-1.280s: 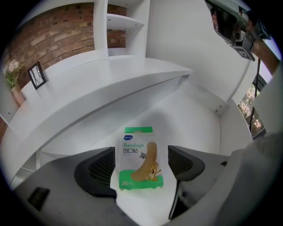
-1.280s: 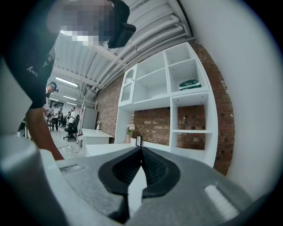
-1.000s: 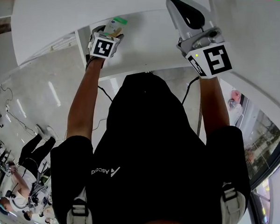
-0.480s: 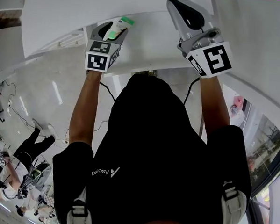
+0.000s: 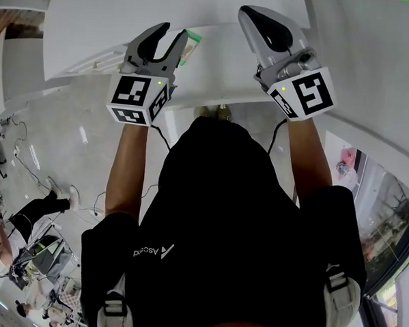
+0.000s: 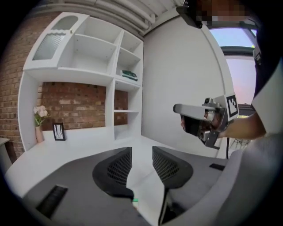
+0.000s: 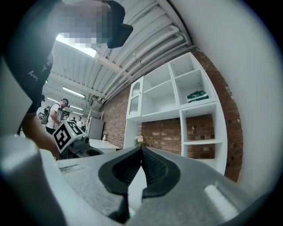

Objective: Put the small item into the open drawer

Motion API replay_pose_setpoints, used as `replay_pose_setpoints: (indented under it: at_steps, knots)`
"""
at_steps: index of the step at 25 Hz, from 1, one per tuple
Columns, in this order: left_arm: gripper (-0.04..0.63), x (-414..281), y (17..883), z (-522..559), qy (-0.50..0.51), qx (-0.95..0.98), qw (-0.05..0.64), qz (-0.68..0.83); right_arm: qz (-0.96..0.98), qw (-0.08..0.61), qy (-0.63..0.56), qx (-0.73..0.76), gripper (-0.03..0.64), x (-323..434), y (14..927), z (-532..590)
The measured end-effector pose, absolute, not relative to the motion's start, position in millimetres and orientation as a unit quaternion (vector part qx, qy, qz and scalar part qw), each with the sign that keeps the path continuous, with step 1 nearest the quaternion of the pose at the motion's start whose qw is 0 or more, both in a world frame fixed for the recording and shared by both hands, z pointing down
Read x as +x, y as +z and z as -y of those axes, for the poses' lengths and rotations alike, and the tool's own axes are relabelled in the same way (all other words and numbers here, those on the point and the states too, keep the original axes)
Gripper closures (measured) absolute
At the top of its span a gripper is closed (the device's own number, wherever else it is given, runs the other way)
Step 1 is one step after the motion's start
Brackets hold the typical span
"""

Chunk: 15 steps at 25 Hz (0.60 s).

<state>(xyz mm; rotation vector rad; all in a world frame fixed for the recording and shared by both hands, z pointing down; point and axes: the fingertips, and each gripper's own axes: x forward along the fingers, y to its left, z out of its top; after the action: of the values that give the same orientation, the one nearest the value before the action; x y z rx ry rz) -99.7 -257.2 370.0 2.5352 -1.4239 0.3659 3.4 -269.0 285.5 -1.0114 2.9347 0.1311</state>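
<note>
There is one small item point(image 5: 189, 44), a green-and-white tube. There is one white shelf unit point(image 6: 73, 73), and on it stand one vase of flowers point(image 6: 39, 128), one framed picture point(image 6: 59, 131) and one stack of green books point(image 6: 129, 75). The background people point(image 5: 41, 219) are several, too small to count exactly.

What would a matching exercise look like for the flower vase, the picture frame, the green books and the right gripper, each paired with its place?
Things:
1. flower vase
2. picture frame
3. green books
4. right gripper

Places:
A. on a high shelf
B. held in the air in front of the plain white wall
C. far left on the counter
D. on the counter, just right of the vase

Pairs: 1-C, 2-D, 3-A, 4-B.
</note>
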Motion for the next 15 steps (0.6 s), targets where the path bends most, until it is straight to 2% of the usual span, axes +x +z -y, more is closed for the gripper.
replay_pose_setpoints:
  at_steps: [6,15]
  knots:
    - [0.489,-87.9,309.1,241.1,0.052,0.876,0.052,0.477,-0.947,0.032,0.048,-0.316,0.615,-4.8,269.1,248.4]
    - [0.540,-86.8,246.3,217.7,-0.008,0.879,0.013,0.477,-0.949,0.048,0.055,-0.306,0.615,-20.6,249.2,220.3]
